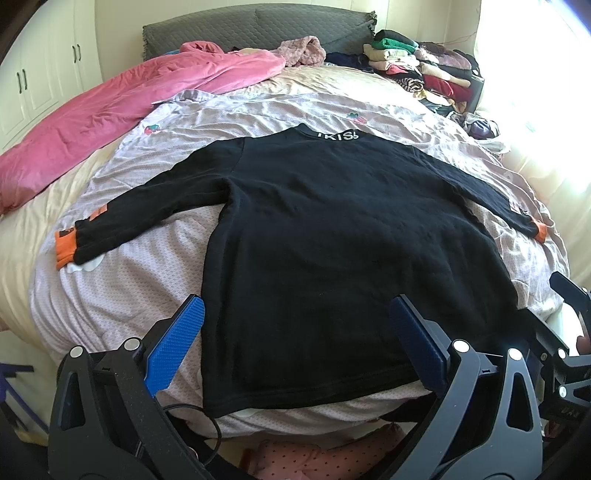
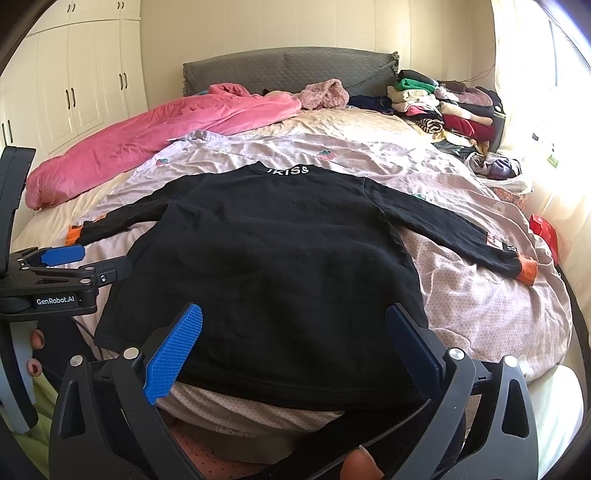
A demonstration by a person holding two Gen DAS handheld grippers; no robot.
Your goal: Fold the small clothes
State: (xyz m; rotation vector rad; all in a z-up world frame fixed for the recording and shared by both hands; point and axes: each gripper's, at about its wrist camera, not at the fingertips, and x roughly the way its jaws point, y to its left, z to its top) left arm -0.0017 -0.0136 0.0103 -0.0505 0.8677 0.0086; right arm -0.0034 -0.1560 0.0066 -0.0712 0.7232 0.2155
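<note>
A small black long-sleeved top (image 1: 332, 236) lies flat on the bed, back up, white lettering at the collar, both sleeves spread out with orange cuffs (image 1: 65, 245). It also fills the middle of the right wrist view (image 2: 266, 251). My left gripper (image 1: 295, 325) is open and empty, hovering over the hem's left part. My right gripper (image 2: 295, 332) is open and empty over the hem's right part. The left gripper also shows at the left edge of the right wrist view (image 2: 70, 258).
A pale pink dotted quilt (image 1: 129, 295) covers the bed under the top. A bright pink blanket (image 1: 122, 110) lies bunched at the far left. A pile of folded clothes (image 1: 417, 66) sits at the far right by the grey headboard (image 1: 258, 26). White wardrobes (image 2: 74, 85) stand left.
</note>
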